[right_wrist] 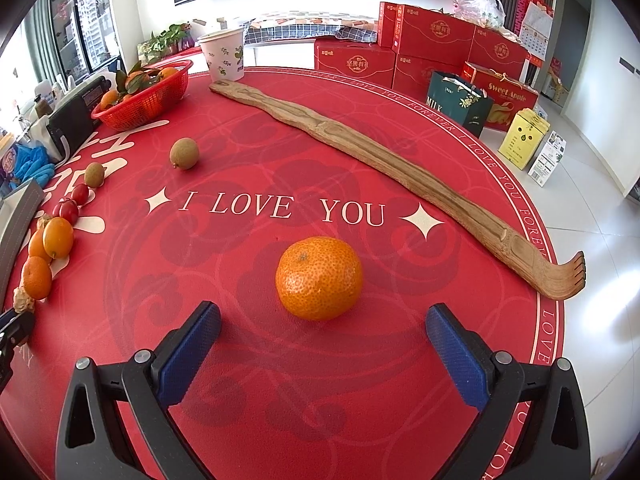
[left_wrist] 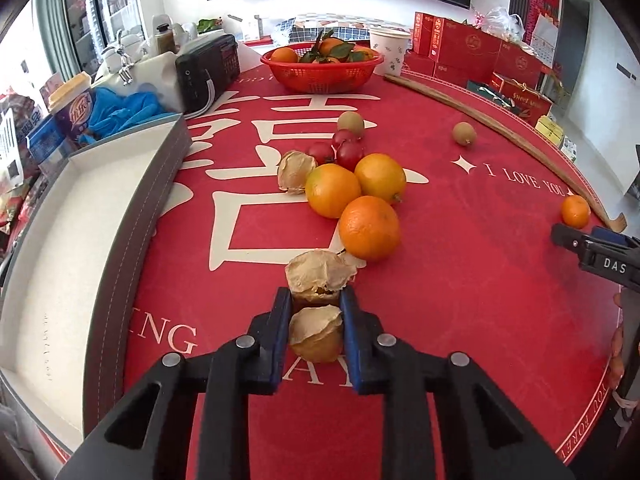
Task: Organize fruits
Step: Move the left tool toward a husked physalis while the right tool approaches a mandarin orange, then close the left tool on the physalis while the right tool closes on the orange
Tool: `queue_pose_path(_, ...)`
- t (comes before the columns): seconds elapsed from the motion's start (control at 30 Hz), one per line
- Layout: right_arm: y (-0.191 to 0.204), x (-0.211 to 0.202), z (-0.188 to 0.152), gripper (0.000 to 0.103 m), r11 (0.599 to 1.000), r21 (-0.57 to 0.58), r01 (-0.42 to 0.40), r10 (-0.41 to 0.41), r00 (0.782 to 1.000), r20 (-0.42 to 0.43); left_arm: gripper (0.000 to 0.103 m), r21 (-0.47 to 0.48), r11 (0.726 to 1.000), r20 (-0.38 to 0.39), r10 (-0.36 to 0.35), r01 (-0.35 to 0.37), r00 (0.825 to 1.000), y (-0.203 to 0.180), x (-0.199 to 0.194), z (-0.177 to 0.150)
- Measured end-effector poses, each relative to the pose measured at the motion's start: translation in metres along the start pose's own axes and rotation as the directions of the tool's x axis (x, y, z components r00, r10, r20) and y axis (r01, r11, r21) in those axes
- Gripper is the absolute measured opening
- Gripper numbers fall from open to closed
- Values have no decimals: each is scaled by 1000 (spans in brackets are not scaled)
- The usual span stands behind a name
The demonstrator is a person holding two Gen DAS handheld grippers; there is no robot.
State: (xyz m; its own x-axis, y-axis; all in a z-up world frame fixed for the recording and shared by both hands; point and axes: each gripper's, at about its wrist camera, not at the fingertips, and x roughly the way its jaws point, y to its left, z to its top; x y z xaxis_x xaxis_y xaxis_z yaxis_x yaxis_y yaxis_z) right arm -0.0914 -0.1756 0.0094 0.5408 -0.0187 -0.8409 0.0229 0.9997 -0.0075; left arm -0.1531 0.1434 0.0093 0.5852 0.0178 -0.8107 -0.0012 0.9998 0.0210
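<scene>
Left wrist view: the scene is read from the grey box at 9 o'clock across to the right gripper at 3 o'clock.
Grey box: an open box with a pale floor is seen along the left edge of the red table mat, with nothing visible in it.
Left gripper: its blue pads are drawn in on a husked ground cherry, which is pinched between them low at 6 o'clock.
Second husk fruit: it is seen just past the fingertips at 12 o'clock, touching or nearly touching them; which cannot be told.
Orange cluster: three oranges are grouped further out towards 1 o'clock, with red cherry tomatoes behind.
Key relation: the box is judged to lie at 9 to 10 o'clock from the pinched fruit, so the carry is expected to go leftwards over its wall.
Right wrist view: a mandarin is seen dead ahead at 12 o'clock, between the lines of the two fingers but beyond their tips.
Right gripper: its pads are spread wide, and nothing is held or touched.
Nearer hand: the mandarin is judged to belong to the right hand.
</scene>
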Motion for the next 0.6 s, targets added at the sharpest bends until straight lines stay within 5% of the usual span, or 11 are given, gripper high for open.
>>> queue_pose_path(0.6,13,11,17,103,1000,-11,-10,10,999,-37,28,-64,997,51,-29,32,998,32,3,2)
